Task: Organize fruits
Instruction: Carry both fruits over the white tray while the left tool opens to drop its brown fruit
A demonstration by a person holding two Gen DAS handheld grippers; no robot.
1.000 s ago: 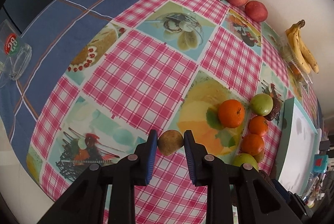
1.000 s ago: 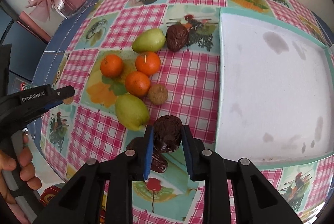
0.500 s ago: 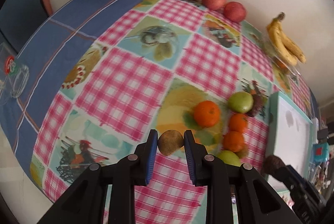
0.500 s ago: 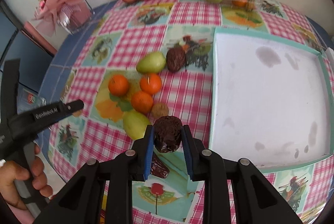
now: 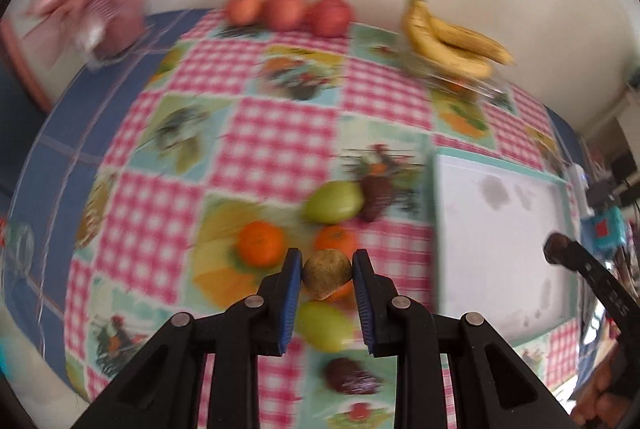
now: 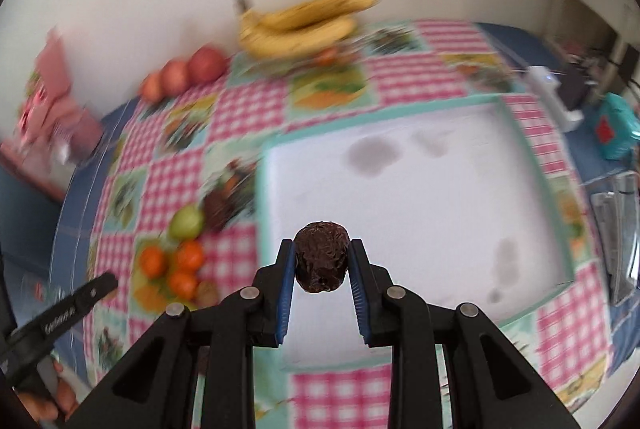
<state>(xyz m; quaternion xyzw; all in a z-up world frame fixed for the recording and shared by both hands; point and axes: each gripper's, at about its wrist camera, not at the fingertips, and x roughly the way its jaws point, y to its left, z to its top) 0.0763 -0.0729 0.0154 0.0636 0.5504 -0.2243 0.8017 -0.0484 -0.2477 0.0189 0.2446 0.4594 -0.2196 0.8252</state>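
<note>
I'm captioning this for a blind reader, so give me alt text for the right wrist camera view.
The right gripper clamps a dark wrinkled fruit between its blue-padded fingers above a white tray with a teal rim. Blurred behind on the checked tablecloth are bananas, red apples and oranges.

1. The tablecloth (image 5: 272,145) is pink-and-white gingham squares mixed with pale teal picture squares, plus a plain blue border.
2. The tray (image 6: 420,189) is white with a mint-green rim and a few grey blotches.
3. Bananas (image 5: 452,41) are yellow with brown specks, apples (image 5: 288,9) red.
4. Oranges (image 5: 260,243) are bright orange, pears (image 5: 334,203) light green.
5. Both grippers are black with blue pads (image 6: 286,293).
</note>
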